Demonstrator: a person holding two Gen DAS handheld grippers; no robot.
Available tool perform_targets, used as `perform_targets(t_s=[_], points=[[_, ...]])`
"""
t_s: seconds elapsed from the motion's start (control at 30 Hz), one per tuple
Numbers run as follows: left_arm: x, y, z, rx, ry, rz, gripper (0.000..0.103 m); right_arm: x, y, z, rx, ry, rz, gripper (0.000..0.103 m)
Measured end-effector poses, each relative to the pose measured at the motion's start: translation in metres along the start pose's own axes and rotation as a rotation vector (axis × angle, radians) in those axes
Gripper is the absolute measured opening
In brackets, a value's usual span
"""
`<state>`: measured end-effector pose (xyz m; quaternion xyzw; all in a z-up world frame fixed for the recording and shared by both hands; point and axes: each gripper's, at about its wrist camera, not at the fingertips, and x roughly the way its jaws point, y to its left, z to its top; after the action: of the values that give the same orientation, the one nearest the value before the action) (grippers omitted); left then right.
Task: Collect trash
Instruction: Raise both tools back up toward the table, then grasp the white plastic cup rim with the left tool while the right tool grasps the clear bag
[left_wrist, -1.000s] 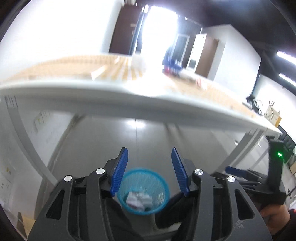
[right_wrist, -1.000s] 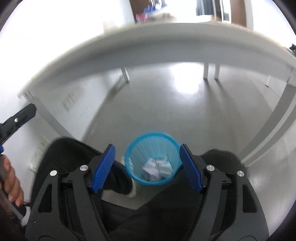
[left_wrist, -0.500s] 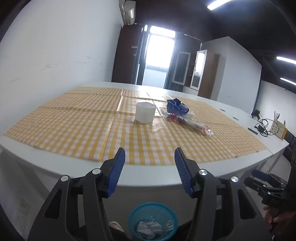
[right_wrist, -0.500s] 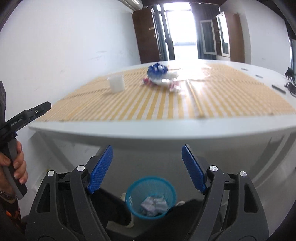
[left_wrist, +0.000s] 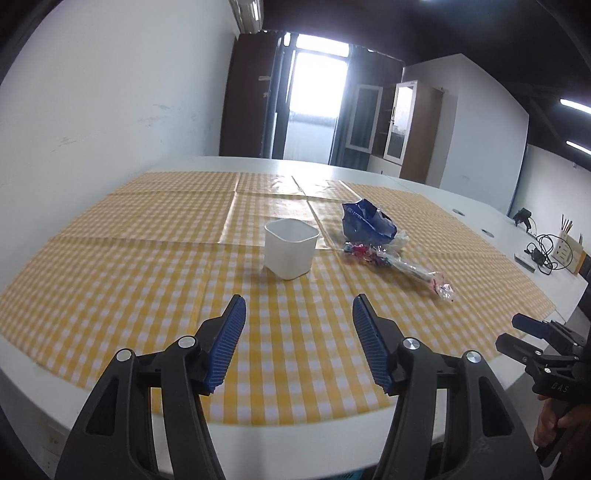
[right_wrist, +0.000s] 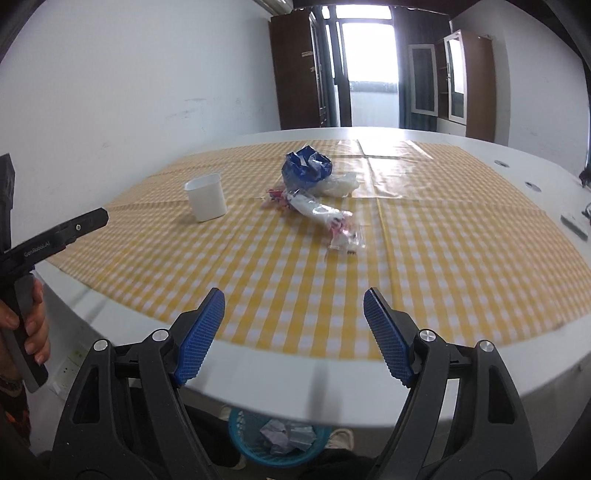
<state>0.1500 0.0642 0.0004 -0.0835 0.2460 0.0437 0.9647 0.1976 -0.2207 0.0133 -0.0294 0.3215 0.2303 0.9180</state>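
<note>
A white square cup (left_wrist: 291, 252) (right_wrist: 205, 197), a crumpled blue bag (left_wrist: 367, 223) (right_wrist: 306, 168) and a long clear wrapper with red print (left_wrist: 402, 268) (right_wrist: 325, 218) lie on the yellow checked tablecloth (left_wrist: 147, 266) (right_wrist: 443, 240). My left gripper (left_wrist: 297, 325) is open and empty above the table's near edge. My right gripper (right_wrist: 293, 317) is open and empty, also near that edge. A blue mesh bin (right_wrist: 240, 432) with crumpled paper (right_wrist: 286, 439) stands on the floor under the table.
The white table (left_wrist: 472, 218) runs far to the right, with cables and a pen holder (left_wrist: 565, 247) at its end. A white wall is on the left. Cabinets and a bright doorway stand at the back.
Both grippers have risen from over the blue bin below the table to above the table edge. The view now faces the tabletop trash. Both stay open.
</note>
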Motion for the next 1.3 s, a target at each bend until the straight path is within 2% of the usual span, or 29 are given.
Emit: perform_targets(t_s=[0.17,0.27,0.6,0.87,0.93,1.13,1.23,1.3], points=[[0.032,-0.012,0.022,0.095,0.010,0.070,0.060,0.025,-0.005,0.022,-0.023,0.044,-0.001,0.075],[0.051,-0.012,0.032,0.106,0.027,0.082,0.060,0.042,-0.007,0.034,-0.042,0.067,-0.001,0.075],[0.121,0.008,0.062,0.030,0.142,0.101,0.060,0.090,-0.020,0.063,-0.052,0.153,0.006,0.075],[0.166,0.011,0.077,-0.035,0.237,0.055,0.062,0.131,-0.025,0.079,-0.061,0.251,0.010,0.074],[0.175,0.016,0.081,-0.057,0.255,0.066,0.062,0.137,-0.026,0.080,-0.056,0.262,0.010,0.071],[0.186,0.033,0.079,-0.136,0.298,0.012,0.062,0.149,-0.021,0.079,-0.065,0.297,0.014,0.064],[0.185,0.036,0.075,-0.161,0.302,-0.027,0.062,0.156,-0.022,0.077,-0.065,0.314,0.007,0.057],[0.188,0.034,0.074,-0.148,0.315,-0.021,0.062,0.160,-0.022,0.075,-0.066,0.326,-0.002,0.046]])
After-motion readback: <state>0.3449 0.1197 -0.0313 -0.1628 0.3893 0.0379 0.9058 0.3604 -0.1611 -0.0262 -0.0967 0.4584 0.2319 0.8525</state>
